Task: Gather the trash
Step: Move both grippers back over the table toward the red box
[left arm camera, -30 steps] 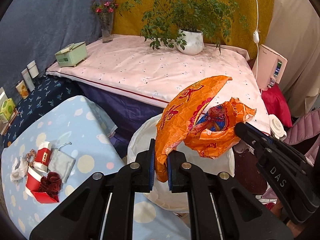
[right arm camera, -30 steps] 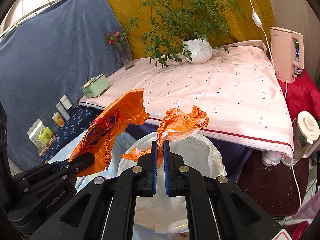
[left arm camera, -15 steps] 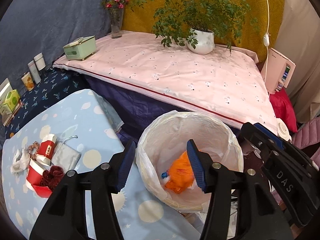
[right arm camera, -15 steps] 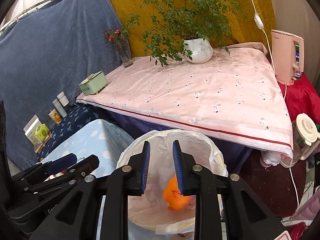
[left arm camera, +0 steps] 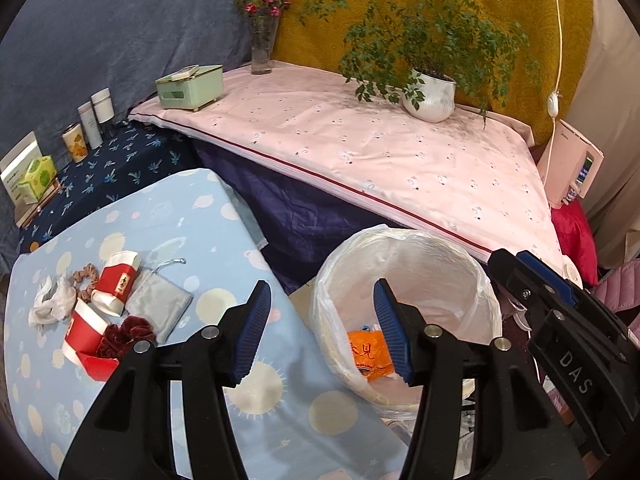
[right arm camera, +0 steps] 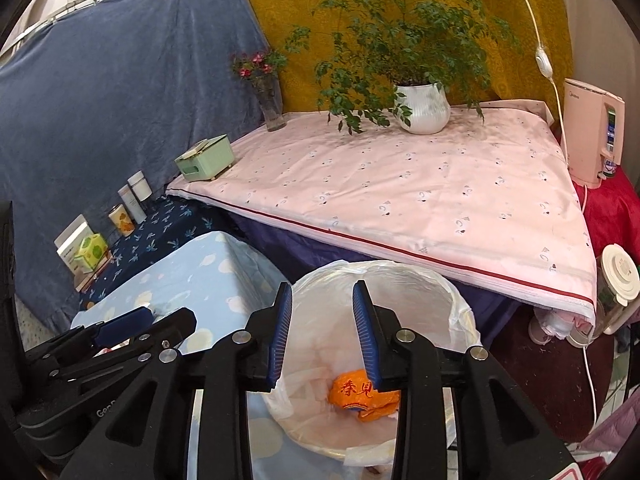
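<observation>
The orange plastic bag (left arm camera: pixel 368 354) lies crumpled at the bottom of the white-lined trash bin (left arm camera: pixel 472 276), also seen as the orange bag (right arm camera: pixel 362 394) inside the bin (right arm camera: pixel 456 312). My left gripper (left arm camera: pixel 320 332) is open over the bin's left rim and the blue table's edge, with nothing between its fingers. My right gripper (right arm camera: pixel 322 336) hangs over the bin's mouth, its jaws opening and empty. On the blue dotted table, crumpled white paper (left arm camera: pixel 52 304), red-and-white paper cups (left arm camera: pixel 116 282) and a red box (left arm camera: pixel 96 364) lie at the left.
A grey pouch (left arm camera: pixel 158 304) and dark red scrunchie (left arm camera: pixel 126 334) lie beside the cups. Behind the bin a pink-covered table (left arm camera: pixel 380 152) carries a potted plant (left arm camera: pixel 430 94), a green box (left arm camera: pixel 190 86) and a flower vase (left arm camera: pixel 262 46). A pink appliance (right arm camera: pixel 592 132) stands right.
Both grippers let go of the orange bag, which dropped into the bin. Their jaws went from shut to open, and both views shifted slightly left.
</observation>
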`<state>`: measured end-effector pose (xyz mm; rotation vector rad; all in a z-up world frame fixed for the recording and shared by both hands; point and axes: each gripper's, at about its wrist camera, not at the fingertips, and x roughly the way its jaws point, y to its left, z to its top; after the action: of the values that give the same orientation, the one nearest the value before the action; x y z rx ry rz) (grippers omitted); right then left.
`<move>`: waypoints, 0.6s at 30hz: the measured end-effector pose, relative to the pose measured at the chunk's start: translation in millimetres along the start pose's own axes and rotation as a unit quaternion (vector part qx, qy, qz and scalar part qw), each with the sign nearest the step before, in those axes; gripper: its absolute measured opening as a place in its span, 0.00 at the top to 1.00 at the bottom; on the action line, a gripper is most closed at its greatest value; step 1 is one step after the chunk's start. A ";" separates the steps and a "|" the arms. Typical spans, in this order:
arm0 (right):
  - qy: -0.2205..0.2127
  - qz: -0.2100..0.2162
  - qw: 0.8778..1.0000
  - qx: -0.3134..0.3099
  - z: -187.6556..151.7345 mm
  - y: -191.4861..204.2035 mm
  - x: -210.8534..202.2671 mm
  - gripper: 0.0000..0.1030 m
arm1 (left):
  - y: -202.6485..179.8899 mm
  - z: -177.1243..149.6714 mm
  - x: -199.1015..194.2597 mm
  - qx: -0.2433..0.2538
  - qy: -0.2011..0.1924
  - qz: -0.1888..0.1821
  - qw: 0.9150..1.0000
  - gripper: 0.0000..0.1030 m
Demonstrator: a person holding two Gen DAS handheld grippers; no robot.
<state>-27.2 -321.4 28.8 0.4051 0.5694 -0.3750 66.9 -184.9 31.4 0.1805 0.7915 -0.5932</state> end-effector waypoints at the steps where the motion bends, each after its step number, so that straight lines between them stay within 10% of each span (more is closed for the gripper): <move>1: 0.001 0.001 1.000 -0.003 -0.1 3.4 0.2 0.69 | 3.5 -0.8 -1.2 -0.003 0.000 0.002 1.000 0.51; 18: 0.019 0.041 0.997 -0.068 -10.6 82.8 10.1 0.68 | 87.1 -15.6 -15.2 -0.078 -0.001 0.040 0.996 0.45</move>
<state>13.0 -247.9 36.5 0.3052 0.6098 -0.2480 98.1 -100.9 25.8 0.0677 0.8222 -0.4524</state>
